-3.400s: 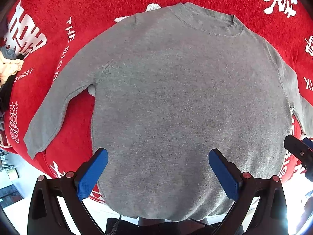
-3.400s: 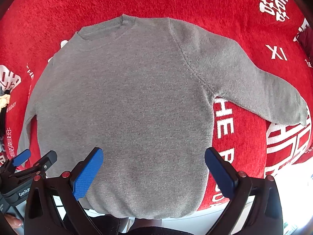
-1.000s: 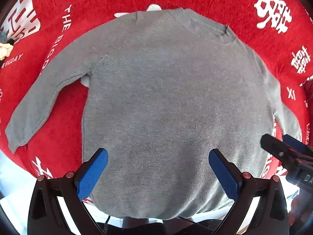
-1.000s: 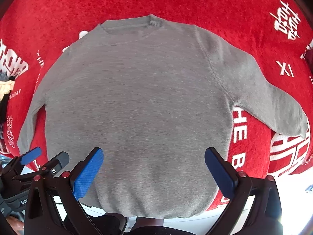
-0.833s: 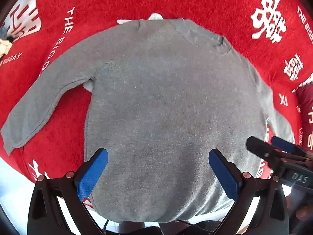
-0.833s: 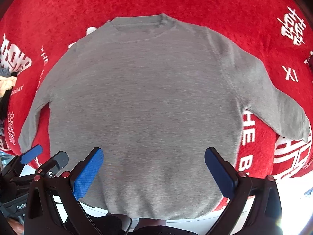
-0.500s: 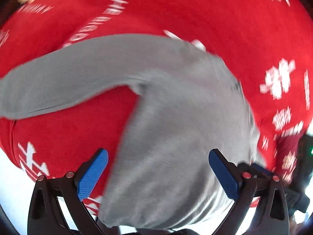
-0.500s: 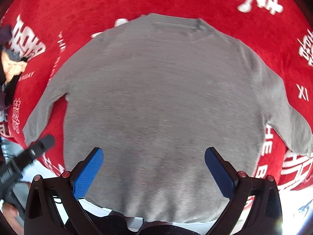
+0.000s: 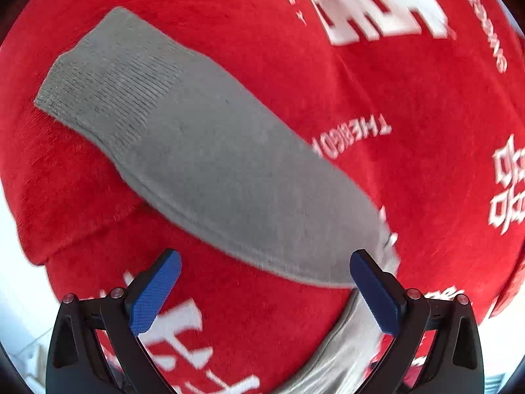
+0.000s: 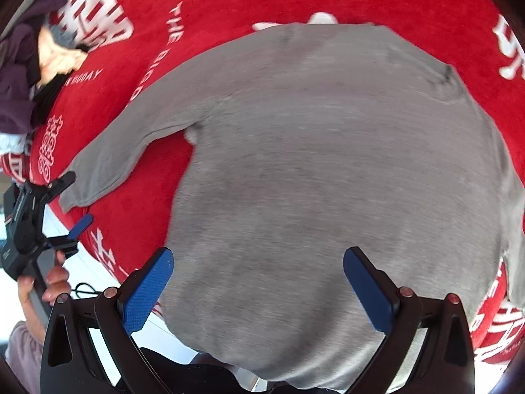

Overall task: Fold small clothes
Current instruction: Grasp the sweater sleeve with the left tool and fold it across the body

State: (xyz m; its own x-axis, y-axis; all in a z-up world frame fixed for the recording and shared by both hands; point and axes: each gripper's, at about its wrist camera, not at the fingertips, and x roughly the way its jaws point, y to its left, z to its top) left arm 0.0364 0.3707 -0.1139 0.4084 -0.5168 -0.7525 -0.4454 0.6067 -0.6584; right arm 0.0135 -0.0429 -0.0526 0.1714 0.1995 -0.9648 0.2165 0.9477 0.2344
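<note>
Grey sweater (image 10: 328, 164) whole only in right view; left shows sleeve (image 9: 203, 157); both tongs spread.

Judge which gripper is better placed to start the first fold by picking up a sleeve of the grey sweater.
Left, probably. The left gripper is open and close to the sleeve, its cuff near those fingers. The right gripper is open over the sweater's body, away from either cuff.

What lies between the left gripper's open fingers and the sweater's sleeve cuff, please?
In the left wrist view, only bare red blanket separates the left gripper from the cuff.
</note>
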